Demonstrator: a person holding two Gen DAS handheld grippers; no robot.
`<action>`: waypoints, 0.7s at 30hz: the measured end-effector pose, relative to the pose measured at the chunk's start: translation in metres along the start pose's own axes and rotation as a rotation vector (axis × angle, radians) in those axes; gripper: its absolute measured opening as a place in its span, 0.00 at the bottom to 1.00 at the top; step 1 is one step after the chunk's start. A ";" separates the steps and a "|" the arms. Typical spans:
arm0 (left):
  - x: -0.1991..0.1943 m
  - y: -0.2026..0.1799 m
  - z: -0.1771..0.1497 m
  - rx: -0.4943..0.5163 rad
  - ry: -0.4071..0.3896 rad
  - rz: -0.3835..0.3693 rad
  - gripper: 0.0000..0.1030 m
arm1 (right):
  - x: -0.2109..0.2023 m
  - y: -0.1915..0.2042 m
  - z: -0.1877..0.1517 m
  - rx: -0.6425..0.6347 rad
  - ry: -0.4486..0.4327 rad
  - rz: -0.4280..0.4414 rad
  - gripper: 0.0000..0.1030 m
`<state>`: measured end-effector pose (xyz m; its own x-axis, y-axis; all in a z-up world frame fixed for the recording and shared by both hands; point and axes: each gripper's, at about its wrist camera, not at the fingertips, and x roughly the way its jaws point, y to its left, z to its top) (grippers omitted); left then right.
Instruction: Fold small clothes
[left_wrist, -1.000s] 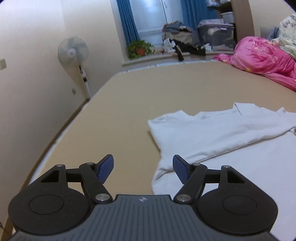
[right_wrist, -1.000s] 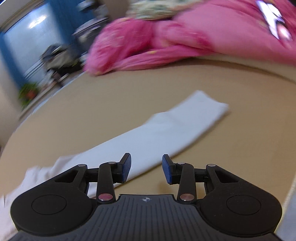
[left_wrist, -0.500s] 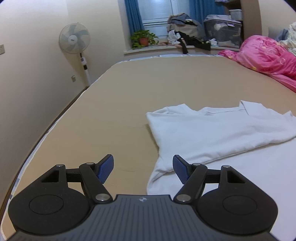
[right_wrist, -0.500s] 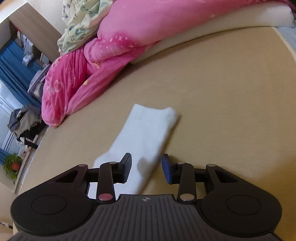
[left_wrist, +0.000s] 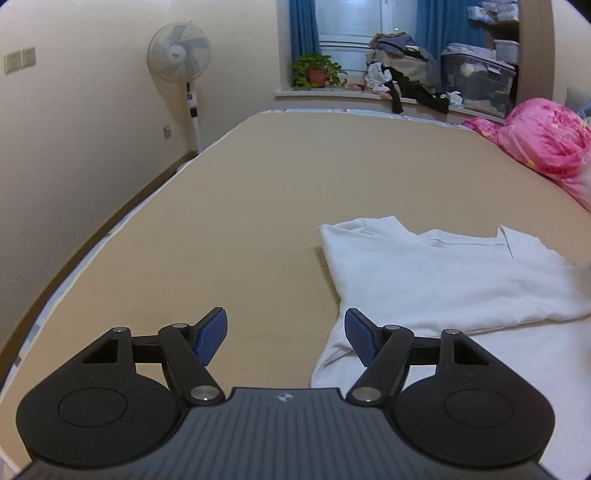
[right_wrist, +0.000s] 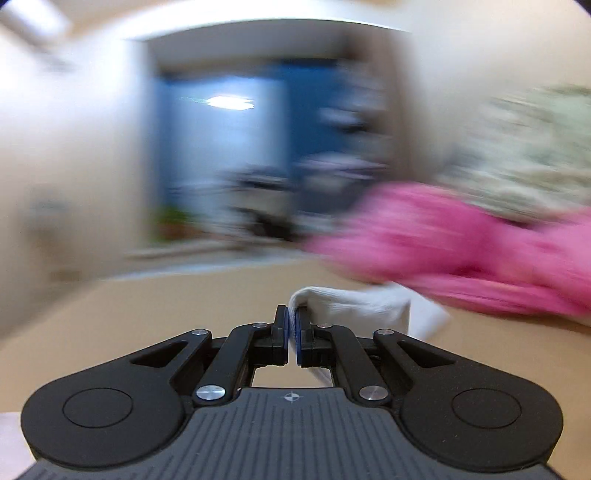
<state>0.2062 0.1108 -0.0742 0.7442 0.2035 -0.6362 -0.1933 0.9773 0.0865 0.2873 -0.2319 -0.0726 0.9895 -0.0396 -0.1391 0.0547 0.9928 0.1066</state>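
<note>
From my left wrist camera, my left gripper (left_wrist: 286, 338) hangs spread wide and empty over the tan bed (left_wrist: 258, 206). One white shirt (left_wrist: 443, 280) lies flat on the bed, ahead and to the right of the gripper, its near-left edge just beside my right-hand finger (left_wrist: 360, 341). Its long axis looks to run left to right across the view. One pink quilt (left_wrist: 546, 147) sits well beyond the shirt.

From my right wrist camera, heavily blurred, my right gripper (right_wrist: 291, 330) is pressed together on a fold of that same white cloth, which trails ahead and right. That hand carries the fold; I judge the left, nearer the shirt's left edge, should pin it.
</note>
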 end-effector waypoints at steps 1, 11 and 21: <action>0.001 0.003 0.001 -0.017 0.011 -0.005 0.73 | -0.003 0.039 -0.005 -0.008 0.014 0.109 0.03; 0.028 0.020 0.006 -0.155 0.128 -0.144 0.47 | -0.029 0.170 -0.111 -0.194 0.632 0.598 0.19; 0.113 0.041 0.011 -0.445 0.297 -0.168 0.47 | -0.017 0.023 -0.091 -0.291 0.545 0.112 0.29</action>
<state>0.2896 0.1745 -0.1340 0.5881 -0.0408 -0.8078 -0.3873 0.8626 -0.3255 0.2593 -0.1983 -0.1573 0.7722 0.0534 -0.6331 -0.1598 0.9808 -0.1122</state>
